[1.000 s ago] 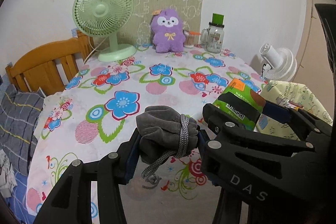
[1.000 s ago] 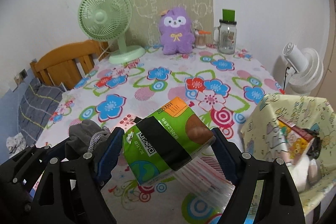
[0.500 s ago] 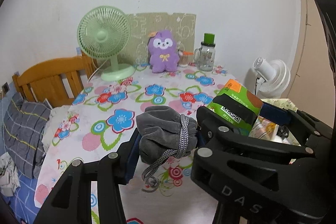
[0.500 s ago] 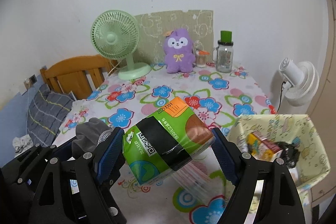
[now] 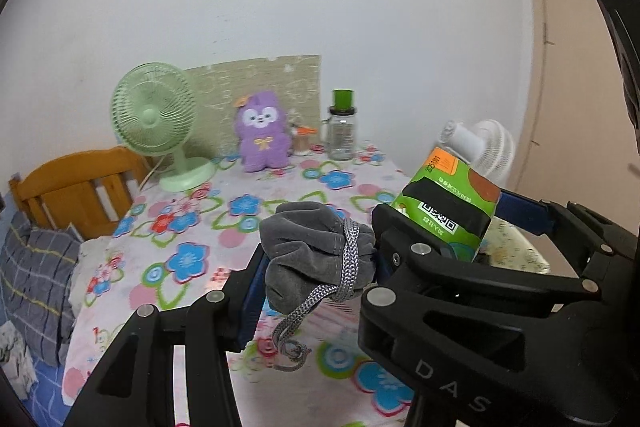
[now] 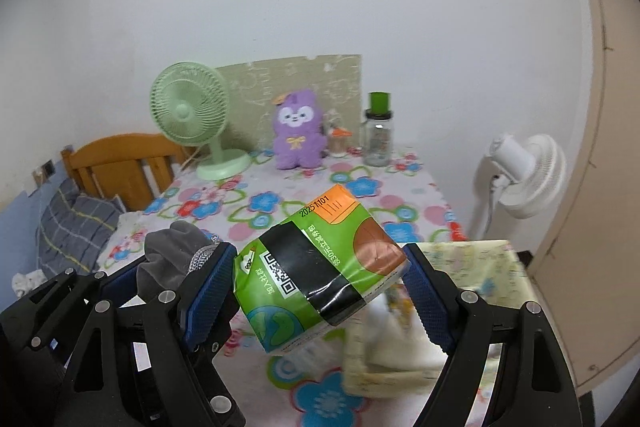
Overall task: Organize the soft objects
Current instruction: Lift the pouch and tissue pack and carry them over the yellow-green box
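Grey velvet drawstring pouch (image 5: pixel 316 251) is clamped between the blue pads of the left gripper (image 5: pixel 318 259), its braided cord hanging loose below; the fingers (image 5: pixel 252 291) stand at a moderate gap, fully taken up by the bunched fabric. Right gripper (image 6: pixel 320 279) holds a green tissue pack (image 6: pixel 320 267) tilted, orange corner toward 12 o'clock; its fingers (image 6: pixel 208 291) are set wide, pads pressing both ends of the pack. Both items are off the bench (image 6: pixel 260 195) and carried side by side, pouch at 9 o'clock of the pack in the right wrist view.

Progress, as judged: two soft objects are picked up and in transit, neither yet deposited. A yellow patterned fabric bin (image 6: pixel 472 267) sits at 4 o'clock of the pack, just off the bench edge; its interior is blurred, though some contents appear to lie in it already. It is the likely destination, which cannot be confirmed. The front of the bench shows no other loose items. A purple plush toy (image 6: pixel 298 129) remains upright at the far end at 12 o'clock, between a green desk fan (image 6: pixel 192 115) and a glass jar with green lid (image 6: pixel 378 131); whether it counts as outstanding work cannot be told.

Remaining: carry both items over the bin, release each, then possibly collect the plush. Risk noted: the pouch cord may snag on the fingers at release
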The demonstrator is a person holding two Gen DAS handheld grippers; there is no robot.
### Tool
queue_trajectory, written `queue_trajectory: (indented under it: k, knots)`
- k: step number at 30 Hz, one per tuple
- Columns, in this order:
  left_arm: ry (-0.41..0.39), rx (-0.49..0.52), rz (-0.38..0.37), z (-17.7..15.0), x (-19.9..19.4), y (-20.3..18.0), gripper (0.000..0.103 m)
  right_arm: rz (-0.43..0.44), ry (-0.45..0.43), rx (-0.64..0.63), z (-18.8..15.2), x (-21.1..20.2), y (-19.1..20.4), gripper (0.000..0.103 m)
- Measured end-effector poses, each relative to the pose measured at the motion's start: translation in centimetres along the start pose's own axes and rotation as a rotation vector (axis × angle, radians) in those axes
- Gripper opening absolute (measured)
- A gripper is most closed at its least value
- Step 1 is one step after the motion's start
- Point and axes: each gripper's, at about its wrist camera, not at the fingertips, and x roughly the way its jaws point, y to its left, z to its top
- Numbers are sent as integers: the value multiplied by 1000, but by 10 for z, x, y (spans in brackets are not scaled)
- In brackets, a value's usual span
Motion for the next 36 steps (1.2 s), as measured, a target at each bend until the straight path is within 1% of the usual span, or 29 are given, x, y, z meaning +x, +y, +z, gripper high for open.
queue_trajectory:
  k: [3,8,13,17,20,27,31,36]
  knots:
    - [3,15,-17,2,-1,-17,54,-22,2,4,0,-7,-15,85]
    - [-1,51,-15,7,0,-42,54,-35,-11,16,-1,-15,-37,85]
    - [-7,45,-47,7,3,-55,54,-64,-17,16,-2,-17,-52,85]
    - [-7,65,-58,9,7,-68,54,-71,-21,37,-5,-17,-66,85]
    - [7,86,-74,9,13,-79,54,-87,-15,52,-9,-16,-77,85]
    - [35,119,-103,10,31,-100,54,-119,1,83,-14,-7,-101,85]
    - [59,126,-106,10,44,-111,54,-111,24,106,-17,6,-117,85]
    - [96,125,-114,9,66,-123,55,-111,57,103,-20,25,-134,85]
